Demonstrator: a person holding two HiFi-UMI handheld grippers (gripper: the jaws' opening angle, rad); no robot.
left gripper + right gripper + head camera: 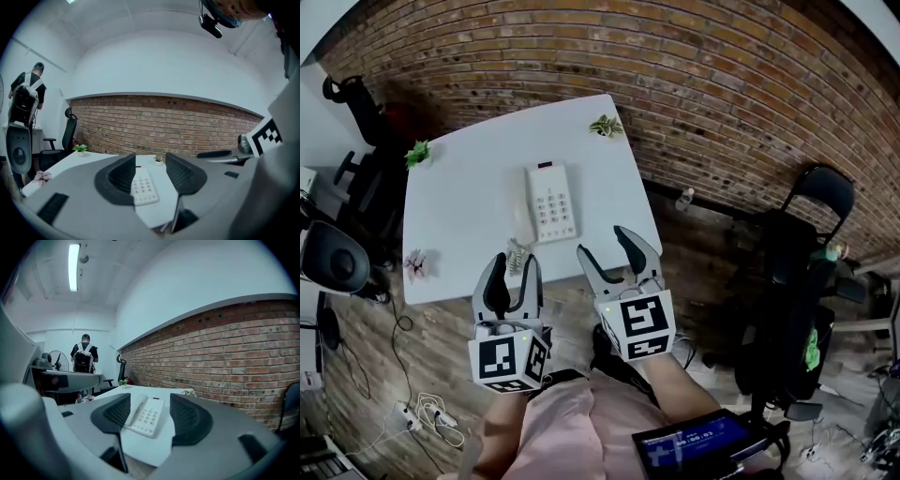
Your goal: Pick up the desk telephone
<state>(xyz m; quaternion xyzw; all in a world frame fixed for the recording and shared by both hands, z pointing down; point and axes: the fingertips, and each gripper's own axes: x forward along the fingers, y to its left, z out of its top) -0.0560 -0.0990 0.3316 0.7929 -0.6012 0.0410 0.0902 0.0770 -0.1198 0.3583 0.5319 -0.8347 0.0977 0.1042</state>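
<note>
Desk telephone [551, 202]: white, it lies flat about in the middle of the table, keypad facing up, with a small dark window at its far end
Handset [525, 211]: it rests along the left side of the telephone
Coiled cord [517, 255]: it lies on the table by the near edge, near-left of the telephone
Table [459, 216]: white and rectangular, its far right corner is close to the brick wall [722, 94]
Left gripper [516, 264]: it is held at the near edge of the table and points toward the far side. Its jaws stand partly apart with nothing between the pads and it holds nothing. In the left gripper view the telephone shows through the gap, farther off and not touched
Right gripper [604, 242]: it is just to the right of the left one, with its tips over the near right part of the table. Its jaws stand a little wider than the left ones and are also empty. The telephone shows between them in the right gripper view, well apart from the pads
Plants: one small green plant [417, 153] stands at the far left corner of the table, another [607, 126] at the far right corner
Pink thing [417, 264]: small, at the left edge of the table on the near side. What it is I cannot tell
Black chair [811, 234]: on the wooden floor to the right of the table
Power strip [427, 412]: on the floor at near left, with cables
Person with a backpack [84, 357]: far off to the left, back turned
</note>
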